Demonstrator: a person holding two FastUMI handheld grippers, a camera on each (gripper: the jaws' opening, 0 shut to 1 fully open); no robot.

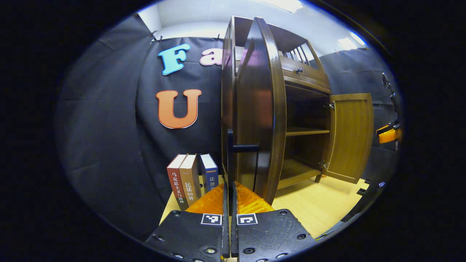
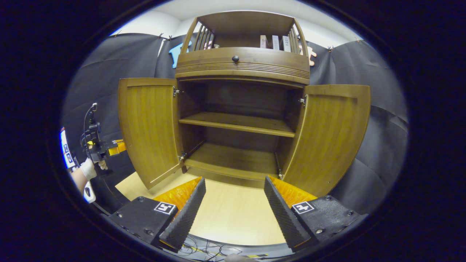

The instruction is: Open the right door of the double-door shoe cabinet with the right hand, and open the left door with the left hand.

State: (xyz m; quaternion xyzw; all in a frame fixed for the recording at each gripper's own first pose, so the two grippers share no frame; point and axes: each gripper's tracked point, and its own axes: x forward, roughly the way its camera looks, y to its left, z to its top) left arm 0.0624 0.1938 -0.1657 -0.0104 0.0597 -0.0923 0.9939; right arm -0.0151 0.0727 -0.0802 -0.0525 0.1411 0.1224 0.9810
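With both doors swung wide, the task looks done: left gripper (image 1: 229, 189) clenched on the left door's handle (image 1: 240, 148) ahead, right gripper (image 2: 235, 196) released.

Three books stand upright in a row on the tabletop (image 1: 327, 207), near its left edge and beside the shoe cabinet (image 1: 233, 109) in the left gripper view, and their spines carry the readable print. The red-brown book (image 1: 177, 181) reads 马克思主义与法律 down its spine. The tan book (image 1: 189, 178) next to it reads 民法60讲. The blue book (image 1: 209, 171) shows 法律, with the rest of its title too small to make out. Each finger mount of the left gripper (image 1: 230, 196) bears a square black-and-white coded marker with no letters. The right gripper (image 2: 233, 198) carries the same kind of markers in the right gripper view.
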